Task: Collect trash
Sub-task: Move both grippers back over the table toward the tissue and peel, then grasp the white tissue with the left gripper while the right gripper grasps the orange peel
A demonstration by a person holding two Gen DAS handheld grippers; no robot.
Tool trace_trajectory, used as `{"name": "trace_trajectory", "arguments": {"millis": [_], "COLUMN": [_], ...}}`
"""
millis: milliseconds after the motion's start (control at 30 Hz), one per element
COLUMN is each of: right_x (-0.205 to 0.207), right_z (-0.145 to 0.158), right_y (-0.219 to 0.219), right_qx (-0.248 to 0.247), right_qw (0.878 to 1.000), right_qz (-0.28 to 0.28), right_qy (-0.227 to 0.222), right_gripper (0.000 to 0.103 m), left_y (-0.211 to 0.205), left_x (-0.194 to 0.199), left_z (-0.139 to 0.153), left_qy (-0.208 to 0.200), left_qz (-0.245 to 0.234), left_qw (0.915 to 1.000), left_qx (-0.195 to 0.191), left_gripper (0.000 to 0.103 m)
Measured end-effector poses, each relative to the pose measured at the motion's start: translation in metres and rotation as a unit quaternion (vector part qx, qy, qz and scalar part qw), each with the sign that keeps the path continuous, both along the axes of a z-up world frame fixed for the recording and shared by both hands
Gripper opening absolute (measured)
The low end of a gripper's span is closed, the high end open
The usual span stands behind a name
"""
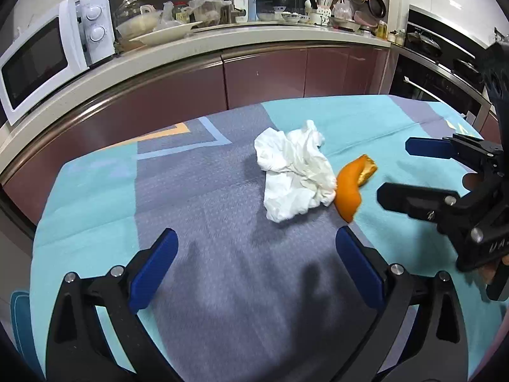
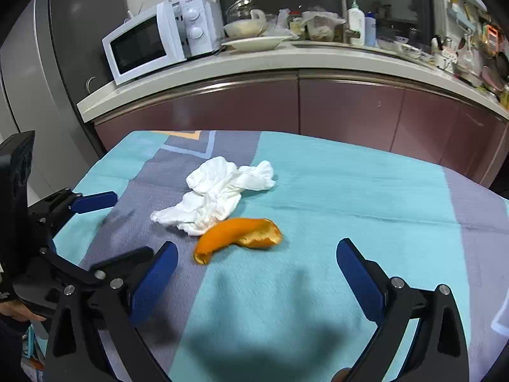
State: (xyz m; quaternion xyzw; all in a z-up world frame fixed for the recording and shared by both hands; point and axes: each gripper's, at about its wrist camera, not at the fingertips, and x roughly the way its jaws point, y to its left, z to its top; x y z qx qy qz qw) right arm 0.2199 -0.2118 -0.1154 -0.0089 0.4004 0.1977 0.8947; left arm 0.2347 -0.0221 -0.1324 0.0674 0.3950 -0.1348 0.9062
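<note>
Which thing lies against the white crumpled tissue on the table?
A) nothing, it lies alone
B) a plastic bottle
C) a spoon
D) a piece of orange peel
D: the orange peel touches the edge of the tissue on the striped cloth; both grippers are open and hold nothing.

Crumpled white tissue (image 1: 294,172) near the middle of the cloth-covered table (image 1: 95,197), touching an orange peel (image 1: 351,187) just to its right. Left gripper (image 1: 256,248) spread wide, nearer than both. Right gripper (image 1: 393,170) entering from the right edge, apparently open.
</note>
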Motion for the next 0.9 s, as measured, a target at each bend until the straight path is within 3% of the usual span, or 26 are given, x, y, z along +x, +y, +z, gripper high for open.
{"name": "trace_trajectory", "arguments": {"millis": [100,233,433,567,633,767,900], "right_x": [0.008,0.016,0.024,0.031,0.034,0.038,0.038], "right_z": [-0.003,-0.007,-0.017,-0.019,-0.019,-0.018,-0.017], "right_y": [0.006,0.010,0.005,0.007,0.008,0.009,0.007], "right_qx": [0.000,-0.008,-0.002,0.009,0.014,0.020,0.031], "right_qw": [1.000,1.000,0.999,0.998,0.998,0.997,0.997], "right_qz": [0.006,0.010,0.012,0.023,0.029,0.039,0.047], "right_qy": [0.006,0.017,0.039,0.053,0.057,0.060,0.060], "right_gripper": [0.096,0.090,0.085,0.078,0.073,0.051,0.041], "left_y": [-0.002,-0.008,-0.015,-0.021,-0.021,-0.021,-0.024], "left_x": [0.010,0.020,0.032,0.040,0.044,0.050,0.048], "left_z": [-0.002,-0.004,-0.011,-0.012,-0.011,-0.010,-0.009], "left_qy": [0.003,0.011,0.030,0.031,0.030,0.029,0.025], "left_qz": [-0.007,-0.015,-0.050,-0.071,-0.077,-0.083,-0.091], "left_qw": [1.0000,0.9997,0.9982,0.9968,0.9965,0.9961,0.9955], "left_qx": [0.000,0.017,0.016,0.019,0.016,0.007,0.002], "left_gripper": [0.097,0.080,0.075,0.060,0.048,0.029,0.008]}}
